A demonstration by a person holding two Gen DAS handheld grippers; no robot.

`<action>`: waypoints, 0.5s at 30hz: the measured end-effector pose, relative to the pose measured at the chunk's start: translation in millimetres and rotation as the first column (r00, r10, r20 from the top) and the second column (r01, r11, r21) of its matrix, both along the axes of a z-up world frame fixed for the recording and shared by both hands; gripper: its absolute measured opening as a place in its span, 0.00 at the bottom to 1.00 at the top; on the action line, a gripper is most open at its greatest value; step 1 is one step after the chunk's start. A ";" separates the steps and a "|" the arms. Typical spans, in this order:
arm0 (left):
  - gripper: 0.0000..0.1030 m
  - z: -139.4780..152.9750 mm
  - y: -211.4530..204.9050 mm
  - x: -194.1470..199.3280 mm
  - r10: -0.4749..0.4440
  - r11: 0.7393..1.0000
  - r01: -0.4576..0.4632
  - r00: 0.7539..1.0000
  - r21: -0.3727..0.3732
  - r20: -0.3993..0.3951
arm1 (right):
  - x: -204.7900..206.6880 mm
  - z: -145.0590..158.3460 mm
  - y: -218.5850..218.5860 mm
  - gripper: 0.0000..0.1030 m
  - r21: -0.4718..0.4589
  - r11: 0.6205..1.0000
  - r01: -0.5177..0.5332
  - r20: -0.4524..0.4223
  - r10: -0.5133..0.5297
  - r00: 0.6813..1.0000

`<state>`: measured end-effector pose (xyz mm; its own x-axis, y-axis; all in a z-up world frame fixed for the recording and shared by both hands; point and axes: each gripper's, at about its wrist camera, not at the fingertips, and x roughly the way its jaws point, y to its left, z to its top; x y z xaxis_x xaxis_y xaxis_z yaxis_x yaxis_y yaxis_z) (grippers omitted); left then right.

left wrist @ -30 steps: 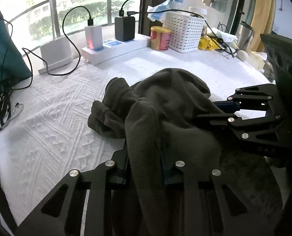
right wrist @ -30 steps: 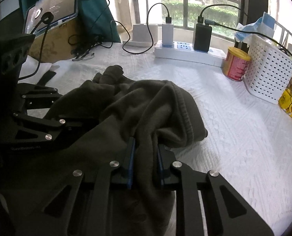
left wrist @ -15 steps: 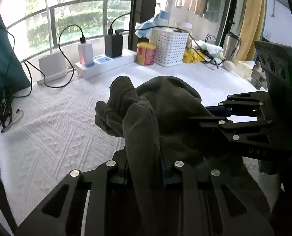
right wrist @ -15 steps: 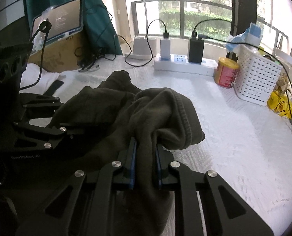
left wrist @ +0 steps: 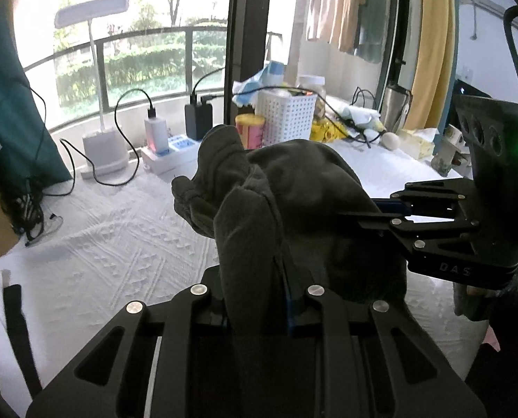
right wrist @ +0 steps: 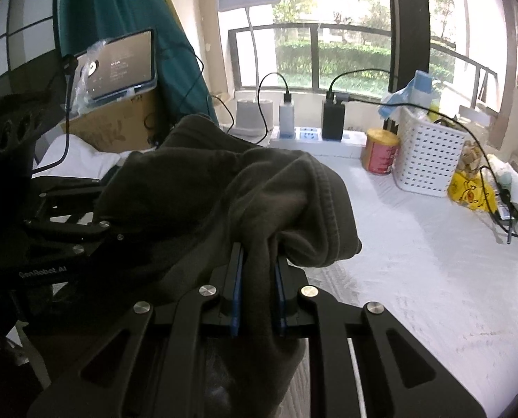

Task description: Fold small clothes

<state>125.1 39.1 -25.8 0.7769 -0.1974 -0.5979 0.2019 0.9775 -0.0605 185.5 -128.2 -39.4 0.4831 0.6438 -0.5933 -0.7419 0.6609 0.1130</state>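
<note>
A dark grey-green fleece garment (left wrist: 294,188) hangs bunched between both grippers above the white textured table cover (left wrist: 112,244). My left gripper (left wrist: 255,278) is shut on a fold of it, cloth draped over the fingers. In the right wrist view the same garment (right wrist: 224,188) bulges up in front, its ribbed hem (right wrist: 332,209) curling to the right, and my right gripper (right wrist: 259,271) is shut on a pinch of cloth between its blue pads. The right gripper also shows from the side (left wrist: 381,209), the left one likewise (right wrist: 95,223).
At the back edge stand a white power strip with chargers (left wrist: 168,149), a lamp base (left wrist: 105,149), a red-yellow tin (right wrist: 379,151) and a white perforated basket (right wrist: 426,156). A cardboard box with a tablet (right wrist: 119,66) sits far left. Cables trail at the left (left wrist: 32,216).
Both grippers have risen and tilted up, lifting the garment off the table cover. More of the window and room is in view; the grips are unchanged.
</note>
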 end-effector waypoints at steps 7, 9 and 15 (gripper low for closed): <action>0.22 19.6 -4.3 -20.3 0.009 1.000 -0.010 0.997 0.001 0.070 | -18.4 18.6 -11.4 0.14 0.032 0.999 0.021 0.056 -0.022 0.998; 0.22 24.7 -4.8 -26.7 0.010 1.000 -0.010 0.996 0.001 0.089 | -23.2 23.3 -13.4 0.14 0.040 0.999 0.024 0.069 -0.027 0.997; 0.22 38.4 -4.9 -46.6 0.012 1.000 -0.012 0.989 0.000 0.146 | -38.9 39.2 -19.6 0.14 0.063 0.997 0.032 0.110 -0.039 0.993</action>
